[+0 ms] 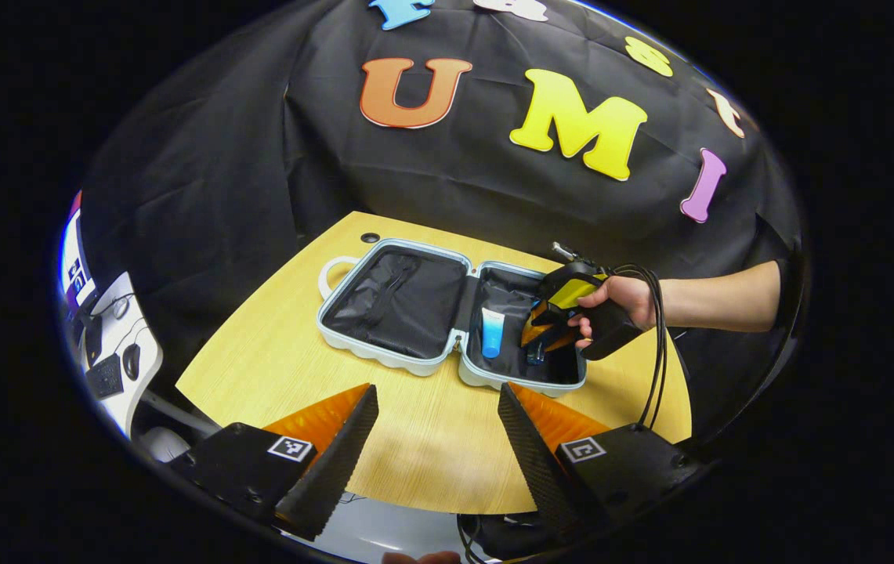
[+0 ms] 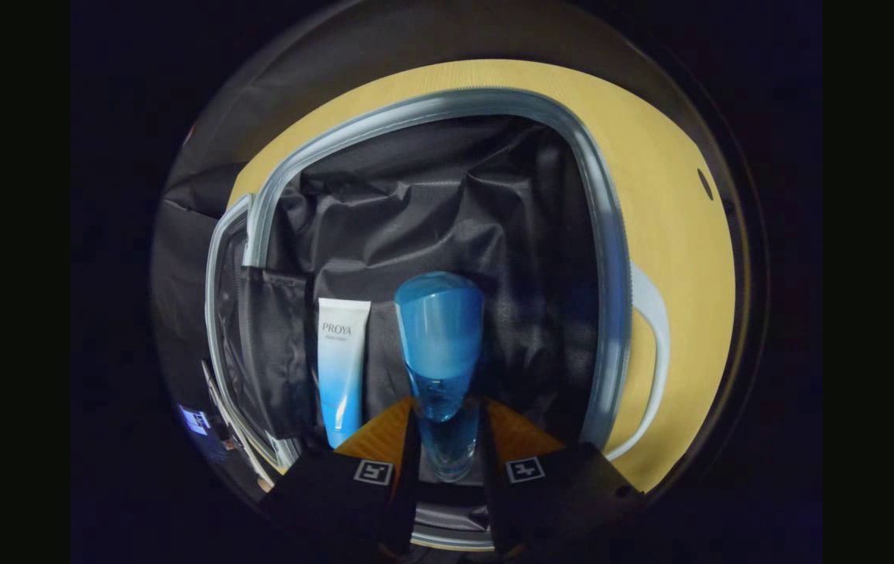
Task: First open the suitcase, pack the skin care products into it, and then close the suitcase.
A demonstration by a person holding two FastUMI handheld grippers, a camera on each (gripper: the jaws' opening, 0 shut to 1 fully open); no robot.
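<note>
- Bench [image 1: 274, 368]: wood-grain top carrying the open suitcase [image 1: 384, 352], which lies flat with its 2 black-lined halves side by side; a handle [image 1: 331, 270] sits at the left end.
- Left gripper [image 1: 437, 439]: hovers above the near bench edge, well apart from the suitcase; jaws released and spread wide, holding and touching nothing.
- Tube [image 1: 492, 333]: a white-to-blue skin care tube lying in the right half of the suitcase, in the right gripper view [image 2: 341, 368] just left of the bottle. Judged light and soft-walled; it would dent under a hard squeeze, so a hold across the mid-body looks best.
- Bottle [image 2: 440, 345]: translucent blue, wider at its far end, inside the right half over the black lining. Judged rigid, smooth and probably slippery; whether glass or plastic cannot be told, so it should be set down gently. The narrower near section is the natural place to hold.
- Right gripper [image 2: 447, 427]: held by a hand [image 1: 623, 301] reaching into the right half; jaws clenched on the bottle's narrow near part, with little gap left between them.
- Judged stage: packing under way, the lid still to be closed.
</note>
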